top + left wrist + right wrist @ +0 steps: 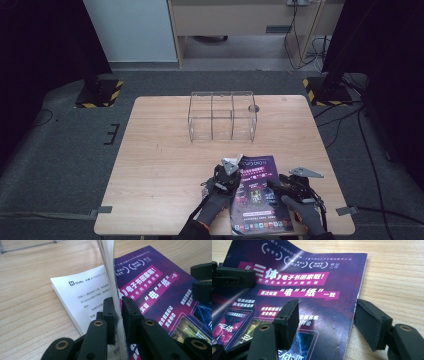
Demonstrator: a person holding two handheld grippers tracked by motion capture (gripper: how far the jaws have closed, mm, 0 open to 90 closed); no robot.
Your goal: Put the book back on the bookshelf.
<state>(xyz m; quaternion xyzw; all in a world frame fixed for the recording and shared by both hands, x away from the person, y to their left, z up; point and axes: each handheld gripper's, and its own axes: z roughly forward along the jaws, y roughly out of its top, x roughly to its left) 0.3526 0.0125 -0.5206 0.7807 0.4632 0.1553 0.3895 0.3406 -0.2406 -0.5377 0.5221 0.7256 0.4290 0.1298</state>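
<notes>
A magazine with a purple cover [257, 192] lies at the table's near edge. My left gripper [237, 169] is at the magazine's left edge, shut on the lifted cover [108, 270], which stands on edge between its pads. Under it a white printed page [82, 292] is bared. My right gripper [276, 183] is open at the magazine's right side: one jaw sits over the purple cover [312, 290], the other over bare wood past the magazine's edge. The right gripper's fingertips [201, 282] show over the cover in the left gripper view.
A clear plastic box [222, 116] with dividers stands at the far middle of the wooden table [160, 150]. A small round hole [253, 107] is in the tabletop beside it. Grey carpet and black stands surround the table.
</notes>
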